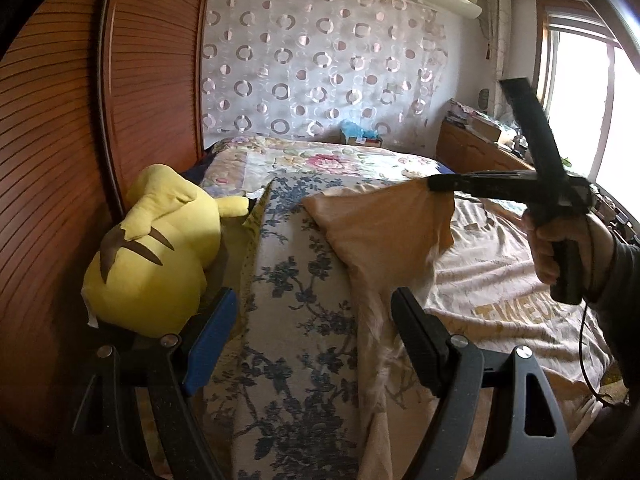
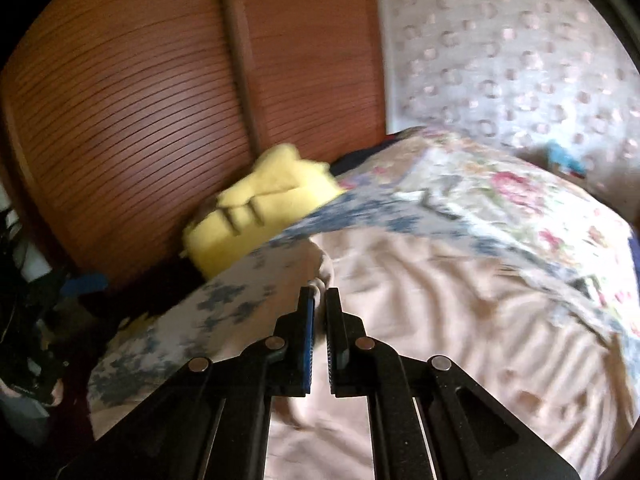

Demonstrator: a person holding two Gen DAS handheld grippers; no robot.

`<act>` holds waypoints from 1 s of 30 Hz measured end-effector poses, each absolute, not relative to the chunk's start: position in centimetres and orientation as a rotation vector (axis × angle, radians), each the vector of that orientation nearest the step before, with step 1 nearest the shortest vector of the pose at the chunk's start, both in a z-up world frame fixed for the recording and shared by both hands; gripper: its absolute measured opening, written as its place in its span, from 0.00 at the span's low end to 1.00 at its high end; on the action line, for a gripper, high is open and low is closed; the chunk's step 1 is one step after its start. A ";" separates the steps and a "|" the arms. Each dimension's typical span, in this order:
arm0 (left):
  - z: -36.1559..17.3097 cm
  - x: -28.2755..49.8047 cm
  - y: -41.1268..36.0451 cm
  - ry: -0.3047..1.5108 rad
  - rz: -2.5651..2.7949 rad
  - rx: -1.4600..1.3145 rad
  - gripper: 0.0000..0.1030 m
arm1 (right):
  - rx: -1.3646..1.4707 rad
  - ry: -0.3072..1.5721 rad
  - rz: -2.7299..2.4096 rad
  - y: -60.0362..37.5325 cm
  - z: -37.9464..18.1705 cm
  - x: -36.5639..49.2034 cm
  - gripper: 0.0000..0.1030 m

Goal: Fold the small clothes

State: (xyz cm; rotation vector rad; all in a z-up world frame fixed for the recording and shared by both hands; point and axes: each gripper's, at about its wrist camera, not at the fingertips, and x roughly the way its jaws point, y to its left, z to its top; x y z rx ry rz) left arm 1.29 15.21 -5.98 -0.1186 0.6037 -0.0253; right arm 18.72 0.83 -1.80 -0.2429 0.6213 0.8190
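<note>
A peach garment (image 1: pixel 384 236) with pale lettering lies on the bed, one corner lifted. In the left wrist view my right gripper (image 1: pixel 434 184) is shut on that raised corner, held by a hand (image 1: pixel 548 248) at the right. The blurred right wrist view shows the same grip: the right gripper (image 2: pixel 320 294) has its jaws almost together, with a fold of the peach garment (image 2: pixel 420 300) pinched at the tips. My left gripper (image 1: pixel 314 296) stands open low over the bed. The garment's hanging edge passes just inside its black finger (image 1: pixel 416 340), and nothing is pressed between the pads.
A blue-flowered bedspread (image 1: pixel 296 280) covers the near bed, with a rose-patterned quilt (image 1: pixel 332 160) behind it. A yellow plush toy (image 1: pixel 152 248) leans against the slatted wooden wardrobe (image 1: pixel 60 160) on the left. A cluttered nightstand (image 1: pixel 472 148) and a window (image 1: pixel 580 100) are at the right.
</note>
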 end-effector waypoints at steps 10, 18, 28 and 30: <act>-6.7 3.2 12.1 0.633 -0.087 -0.085 0.77 | -0.312 0.639 0.643 -2.5 -4.5 18.6 0.46; -6.5 4.4 8.9 0.641 -0.141 -0.058 0.77 | -0.262 0.655 0.610 -13.7 -3.9 15.2 0.46; -5.3 5.5 5.1 0.627 -0.199 -0.035 0.77 | -0.170 0.656 0.352 -28.0 -4.3 10.0 0.46; -5.1 5.7 4.4 0.621 -0.209 -0.036 0.77 | -0.142 0.662 0.301 -30.8 -4.7 8.9 0.46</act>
